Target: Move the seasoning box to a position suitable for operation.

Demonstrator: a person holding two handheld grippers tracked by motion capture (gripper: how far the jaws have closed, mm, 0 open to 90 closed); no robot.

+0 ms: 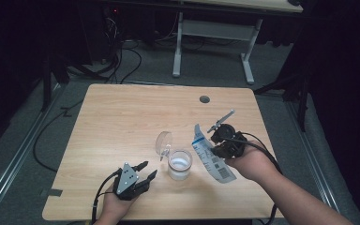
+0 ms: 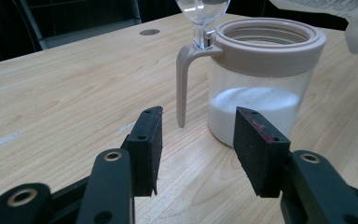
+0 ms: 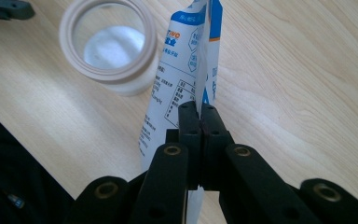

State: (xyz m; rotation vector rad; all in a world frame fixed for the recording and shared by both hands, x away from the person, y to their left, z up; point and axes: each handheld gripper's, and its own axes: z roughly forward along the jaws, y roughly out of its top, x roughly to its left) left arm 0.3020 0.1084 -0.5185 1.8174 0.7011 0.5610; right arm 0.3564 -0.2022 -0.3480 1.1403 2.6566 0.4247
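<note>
We judge the step in hand to be pouring from the white-and-blue printed plastic pouch [image 3: 177, 88] into the clear glass jar with a beige rim and handle [image 2: 261, 84], and to do it well we would first steady the jar, then bring the pouch's upper end over the jar's mouth before tipping it, slowly, so that the powder falls inside the rim and not on the pale wooden table [image 1: 122, 117]. Nearest to us, the left hand-held gripper [image 1: 145, 174] rests low over the table's near edge, its jaws spread with nothing between them, aimed at the jar just ahead; in the left gripper view the handle hangs between the two pads' line of sight, not touched. The jar stands upright near the table's middle front, partly filled with white powder, its clear round lid [image 1: 164, 140] hinged open and standing up behind it. To the right, the right hand-held gripper [image 3: 199, 116] has its jaws pressed together on the pouch, pinching it by a thin seam and holding it slanted beside the jar, apart from it.
</note>
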